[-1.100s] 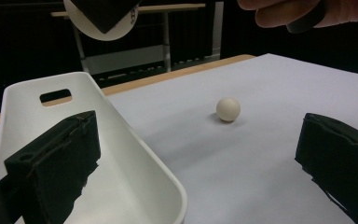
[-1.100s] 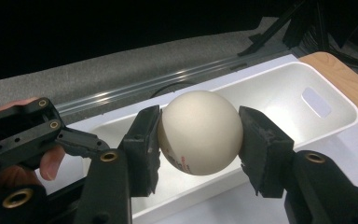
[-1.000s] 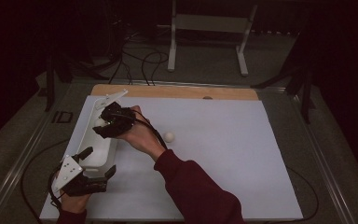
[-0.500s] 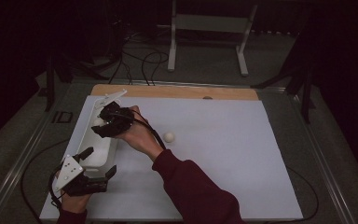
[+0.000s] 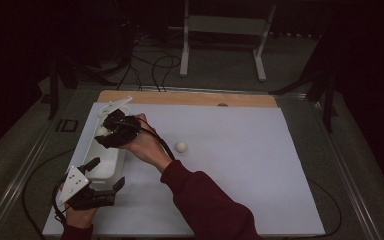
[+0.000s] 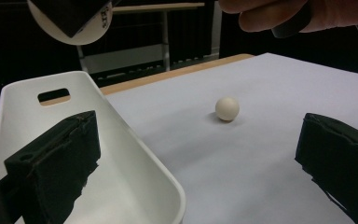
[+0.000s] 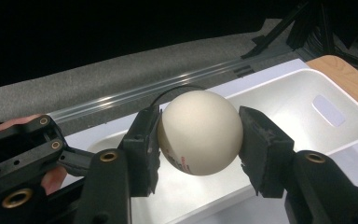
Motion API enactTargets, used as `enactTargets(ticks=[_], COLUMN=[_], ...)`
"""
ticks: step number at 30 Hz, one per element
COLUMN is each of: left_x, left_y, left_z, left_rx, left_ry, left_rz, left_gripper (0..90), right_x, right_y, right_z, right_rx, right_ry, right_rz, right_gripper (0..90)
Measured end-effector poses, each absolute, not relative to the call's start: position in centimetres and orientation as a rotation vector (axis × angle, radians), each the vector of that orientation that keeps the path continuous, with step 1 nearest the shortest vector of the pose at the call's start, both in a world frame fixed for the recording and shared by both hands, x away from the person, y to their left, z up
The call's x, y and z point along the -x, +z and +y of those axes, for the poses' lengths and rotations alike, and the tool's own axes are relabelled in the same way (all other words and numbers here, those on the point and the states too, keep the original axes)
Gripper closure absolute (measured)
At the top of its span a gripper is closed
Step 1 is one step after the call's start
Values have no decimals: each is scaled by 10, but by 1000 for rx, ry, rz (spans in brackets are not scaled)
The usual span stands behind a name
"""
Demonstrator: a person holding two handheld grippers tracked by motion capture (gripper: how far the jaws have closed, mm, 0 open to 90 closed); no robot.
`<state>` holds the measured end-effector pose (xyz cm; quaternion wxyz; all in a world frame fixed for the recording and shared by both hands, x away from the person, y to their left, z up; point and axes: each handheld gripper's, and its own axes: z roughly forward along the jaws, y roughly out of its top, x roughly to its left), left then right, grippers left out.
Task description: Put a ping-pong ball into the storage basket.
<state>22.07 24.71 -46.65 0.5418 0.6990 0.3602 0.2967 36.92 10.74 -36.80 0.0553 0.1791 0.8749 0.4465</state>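
My right gripper (image 7: 199,135) is shut on a white ball (image 7: 199,132) with small red print, one pad on each side. It hangs above the far part of a white tray (image 7: 307,93). In the high view the right gripper (image 5: 109,134) sits over the tray (image 5: 111,161) at the table's left. A second white ball (image 5: 181,146) lies loose on the white table cover, to the right of the tray. My left gripper (image 5: 106,173) stands open at the tray's near end. In the left gripper view one jaw is inside the tray (image 6: 135,158) and the other is out over the table.
The tray has a handle slot (image 6: 53,95) at its far end. The white cover (image 5: 240,170) spreads over the table to the right. A wooden edge (image 5: 190,97) runs along the back. Cables and a metal stand (image 5: 222,30) lie on the floor beyond.
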Motion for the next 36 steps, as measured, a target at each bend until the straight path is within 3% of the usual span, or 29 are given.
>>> enactTargets(ticks=[8, 9, 11, 14, 36], left_x=[-221, -221, -220, -221, -221], left_y=[-466, -466, -466, -466, -467], left_z=[248, 248, 248, 248, 247], left_rx=[-1660, -1660, -1659, -1659, -1666], left_ry=[707, 707, 707, 707, 708], left_rz=[855, 856, 855, 856, 853], left_gripper=[0, 0, 0, 0, 0], right_x=[-368, -368, -368, -368, -372], right_y=[-366, -366, -365, -364, -363], right_z=[114, 115, 115, 113, 97], right_rx=[-537, -543, -562, -590, -620], right_ry=[1363, 1355, 1367, 1366, 1360], right_rz=[2662, 2658, 2638, 2615, 2614], right_gripper=[499, 468, 284, 145, 105])
